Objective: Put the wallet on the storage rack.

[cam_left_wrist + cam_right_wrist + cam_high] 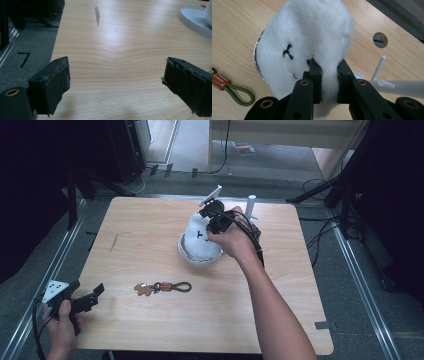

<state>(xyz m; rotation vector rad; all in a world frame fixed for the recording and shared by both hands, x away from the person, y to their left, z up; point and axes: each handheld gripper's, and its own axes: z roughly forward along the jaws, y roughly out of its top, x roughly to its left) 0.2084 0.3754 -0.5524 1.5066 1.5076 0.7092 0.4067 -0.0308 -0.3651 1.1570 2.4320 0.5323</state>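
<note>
My right gripper (212, 217) is shut on a white furry hat (200, 240) at the middle back of the table. In the right gripper view the jaws (327, 66) pinch a fold of the fur (307, 37), which bears a small black stitched mark. The hat's lower edge lies on or just above the wood; I cannot tell which. A white rim (195, 20) shows below it. My left gripper (95, 296) rests at the table's front left corner, its jaws (115, 82) wide open over bare wood.
A keychain (162, 287) with a green cord loop and a brown leather tag (219, 81) lies in front of the hat. Behind the hat stands a thin white post (251, 205). A round hole (380, 40) marks the tabletop. Cables cross the floor at right.
</note>
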